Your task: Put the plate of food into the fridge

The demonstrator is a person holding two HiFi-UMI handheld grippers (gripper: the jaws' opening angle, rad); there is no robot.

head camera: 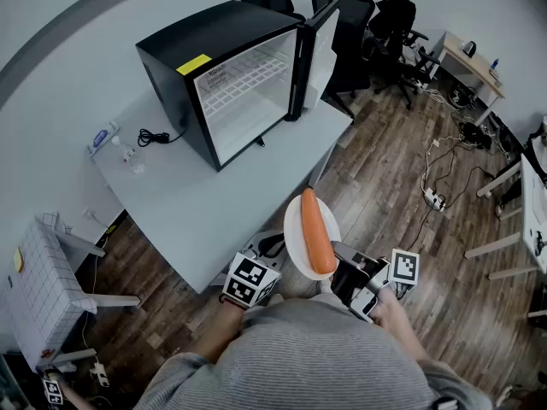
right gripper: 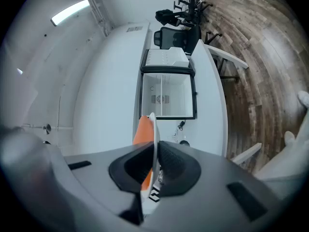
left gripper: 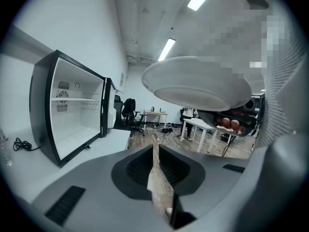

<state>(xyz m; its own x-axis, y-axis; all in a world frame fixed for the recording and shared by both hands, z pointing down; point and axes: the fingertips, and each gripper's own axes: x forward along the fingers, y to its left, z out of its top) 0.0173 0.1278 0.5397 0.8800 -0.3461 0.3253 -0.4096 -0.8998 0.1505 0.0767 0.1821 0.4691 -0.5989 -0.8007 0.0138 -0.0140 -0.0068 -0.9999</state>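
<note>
Grey-sleeved arms at the bottom of the frame are holding two grippers. The right gripper (head camera: pixel 340 270) is clamping its jaws on the rim of the white plate (head camera: pixel 297 227), which is carrying a long orange piece of food (head camera: pixel 318 237) at lower centre, near the edge of the grey table (head camera: pixel 197 203). The left gripper (head camera: pixel 267 254) is hanging just beside the plate, jaws pressed together on nothing. The black fridge (head camera: pixel 231 75) is standing on the table at upper left, its door (head camera: pixel 320 49) swung open.

Office — swivel chairs (head camera: pixel 346 11), desks (head camera: pixel 466 62), floor cables (head camera: pixel 440 165)
</note>
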